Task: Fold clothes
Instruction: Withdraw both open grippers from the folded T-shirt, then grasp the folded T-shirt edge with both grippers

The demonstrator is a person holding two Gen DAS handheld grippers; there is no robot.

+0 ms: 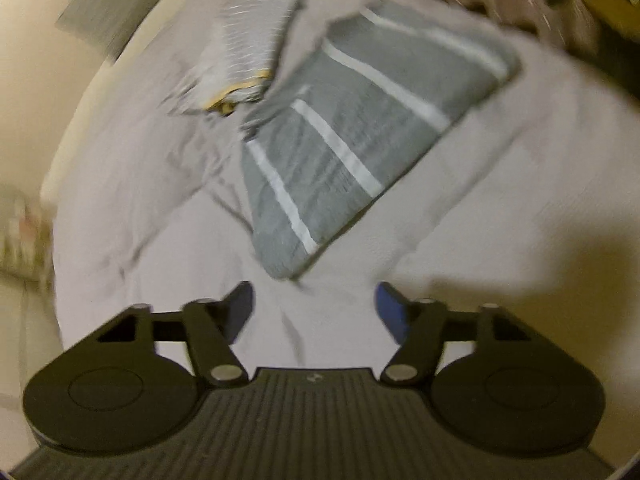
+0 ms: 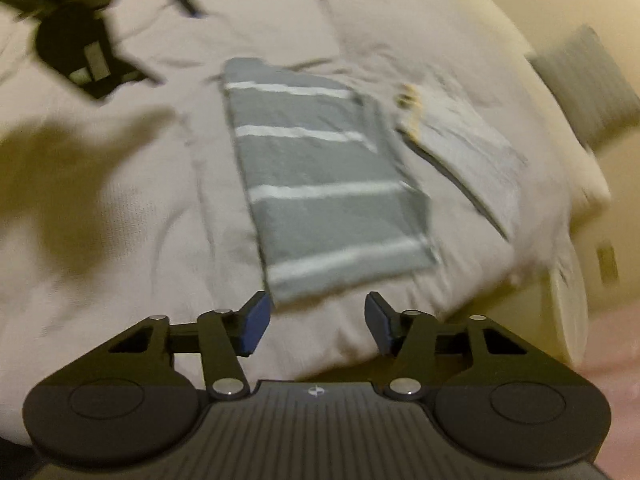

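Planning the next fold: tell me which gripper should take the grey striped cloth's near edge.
Right. The right gripper is open with the grey striped cloth edge just ahead; the left gripper faces only a corner.

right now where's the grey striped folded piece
The grey striped garment lies flat on the pale sheet, just ahead of the open right gripper, beside a lighter folded item on its right.

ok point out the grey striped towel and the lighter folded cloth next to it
grey striped towel point(image 2: 320, 168), right wrist view, middle grey band
lighter folded cloth point(image 2: 468, 148), right wrist view, flat top face
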